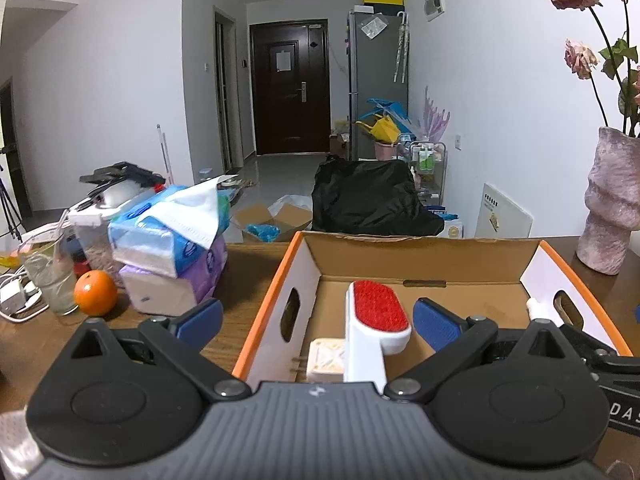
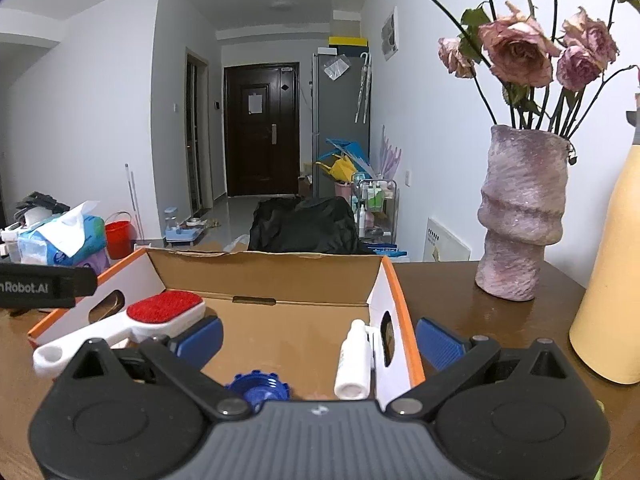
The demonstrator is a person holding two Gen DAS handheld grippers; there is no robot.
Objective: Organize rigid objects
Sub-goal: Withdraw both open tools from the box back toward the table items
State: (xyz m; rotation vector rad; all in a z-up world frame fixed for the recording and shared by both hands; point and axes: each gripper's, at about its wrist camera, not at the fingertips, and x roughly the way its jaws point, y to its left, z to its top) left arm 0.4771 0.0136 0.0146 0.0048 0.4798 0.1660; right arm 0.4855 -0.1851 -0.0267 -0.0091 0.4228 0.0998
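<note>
Lint brush (image 1: 378, 322) with the red pad lies inside the orange-edged cardboard box (image 1: 262, 304) on the wooden table, near a white bottle (image 2: 353, 360) and a blue cap (image 2: 258, 386). Left gripper (image 1: 316, 320) and right gripper (image 2: 320, 338) both have wide jaws, holding nothing.

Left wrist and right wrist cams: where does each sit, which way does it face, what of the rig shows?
Left wrist: on the left gripper, facing the cardboard box and far door; own open blue pads, right gripper's edge at right.
Right wrist: on the right gripper, same heading, nearer the vase; own open pads, left gripper's strap at left.
Shared: box, lint brush, white bottle, vase.
</note>
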